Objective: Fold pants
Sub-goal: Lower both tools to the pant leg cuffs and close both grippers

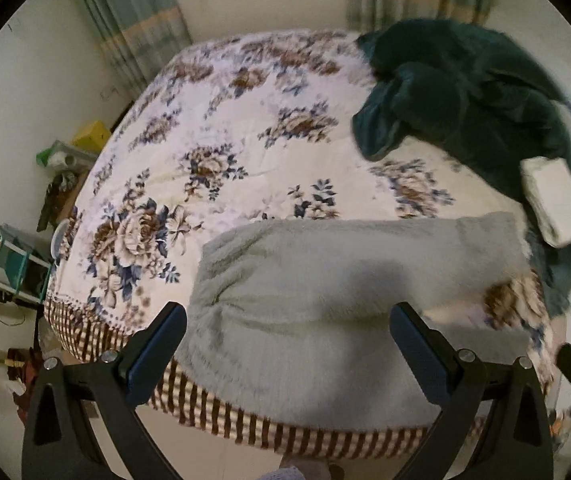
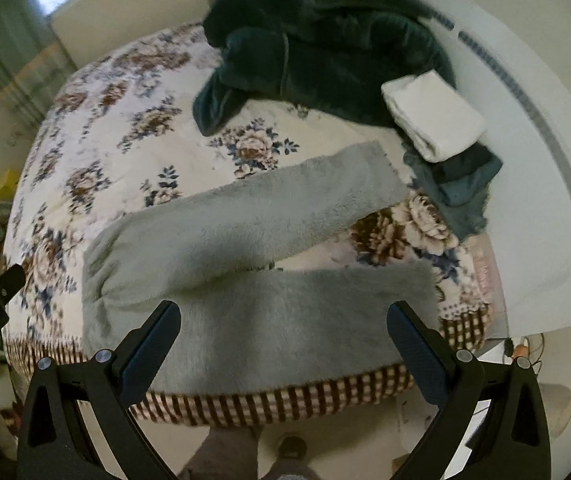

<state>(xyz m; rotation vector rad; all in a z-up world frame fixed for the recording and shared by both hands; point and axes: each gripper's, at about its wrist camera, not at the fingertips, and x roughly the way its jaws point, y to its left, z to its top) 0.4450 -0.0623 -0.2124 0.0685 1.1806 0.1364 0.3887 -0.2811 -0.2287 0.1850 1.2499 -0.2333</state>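
The fuzzy pale grey fleece pants (image 2: 245, 240) are one flat tone, with no print, slightly green-tinted in the left wrist view (image 1: 325, 280). Under the pants, the cream quilted bedspread (image 1: 213, 128) carries brown and tan roses with navy-blue leaves, and its edge just below the pants turns to a brown-and-cream check border (image 2: 285, 400). Beyond the pants lies a rumpled dark teal plush blanket (image 2: 325, 40), plain; on it sits a folded white cloth (image 2: 433, 116), also plain. Far behind the pants hang grey-green curtains (image 1: 133, 20) crossed by a peach band. Both grippers are black with dark blue finger pads (image 2: 147, 354)
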